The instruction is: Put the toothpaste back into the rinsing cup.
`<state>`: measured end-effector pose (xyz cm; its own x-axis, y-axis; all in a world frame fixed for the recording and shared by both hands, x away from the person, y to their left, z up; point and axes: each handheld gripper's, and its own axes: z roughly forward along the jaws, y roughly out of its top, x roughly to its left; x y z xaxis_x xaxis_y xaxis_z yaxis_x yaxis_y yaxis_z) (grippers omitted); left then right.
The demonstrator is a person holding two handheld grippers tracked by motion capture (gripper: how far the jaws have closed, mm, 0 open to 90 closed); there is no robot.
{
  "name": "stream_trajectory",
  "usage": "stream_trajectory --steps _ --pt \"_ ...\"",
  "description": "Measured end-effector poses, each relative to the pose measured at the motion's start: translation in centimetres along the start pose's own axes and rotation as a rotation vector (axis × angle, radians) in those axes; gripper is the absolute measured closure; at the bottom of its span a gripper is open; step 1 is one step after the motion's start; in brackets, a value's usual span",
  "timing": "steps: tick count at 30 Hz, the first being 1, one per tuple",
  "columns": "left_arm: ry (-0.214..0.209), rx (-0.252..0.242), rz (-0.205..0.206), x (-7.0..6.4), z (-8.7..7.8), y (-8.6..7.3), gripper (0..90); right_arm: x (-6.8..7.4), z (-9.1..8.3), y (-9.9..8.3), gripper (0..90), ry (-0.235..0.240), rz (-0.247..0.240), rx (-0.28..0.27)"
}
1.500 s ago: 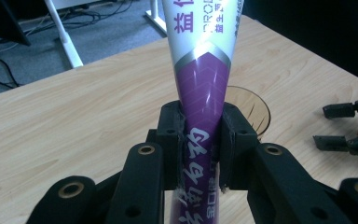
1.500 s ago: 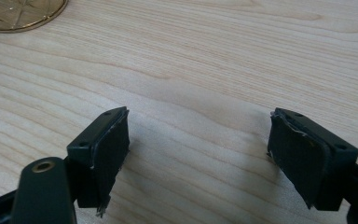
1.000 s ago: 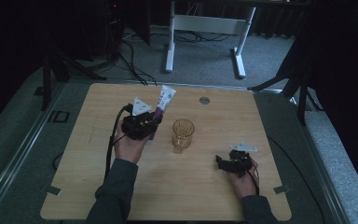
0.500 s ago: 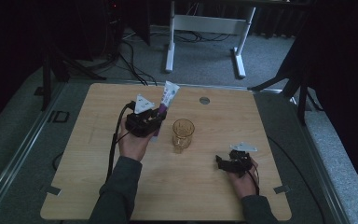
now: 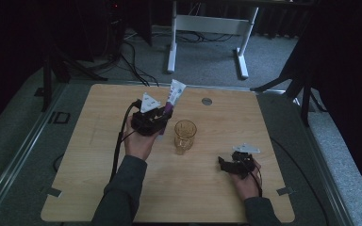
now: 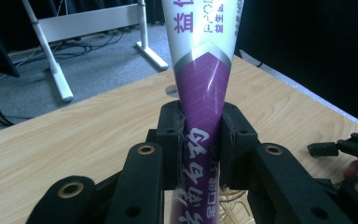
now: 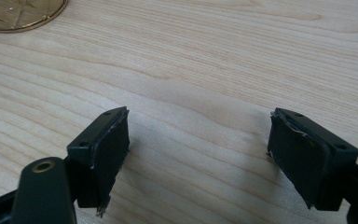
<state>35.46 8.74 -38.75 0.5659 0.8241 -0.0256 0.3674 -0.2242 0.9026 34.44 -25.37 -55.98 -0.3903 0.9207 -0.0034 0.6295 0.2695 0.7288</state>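
1. Purple-and-white squeezable plastic tube (image 6: 205, 93) clenched in left gripper (image 6: 204, 140), raised just left of amber patterned glass tumbler (image 5: 185, 136).
2. Right gripper (image 7: 198, 154) fingers spread, empty, low over wooden table (image 7: 214, 56), right of tumbler.

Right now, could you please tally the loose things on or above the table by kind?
Toothpaste tube, purple and white, clamped in the left gripper: 1
Amber glass cup: 1
Total: 2
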Motion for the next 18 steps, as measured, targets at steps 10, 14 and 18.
stream_trajectory --steps 10,14,18 --pt "-0.018 -0.034 -0.013 -0.1 1.0 0.1 72.8 0.0 0.0 0.0 20.5 0.000 0.000 0.000" --pt "-0.025 -0.036 -0.008 -0.3 1.5 0.2 72.8 0.0 0.0 0.0 20.5 0.000 0.000 0.000" --pt "-0.030 -0.047 -0.001 -0.4 1.7 0.2 72.8 0.0 0.0 0.0 20.5 0.000 0.000 0.000"
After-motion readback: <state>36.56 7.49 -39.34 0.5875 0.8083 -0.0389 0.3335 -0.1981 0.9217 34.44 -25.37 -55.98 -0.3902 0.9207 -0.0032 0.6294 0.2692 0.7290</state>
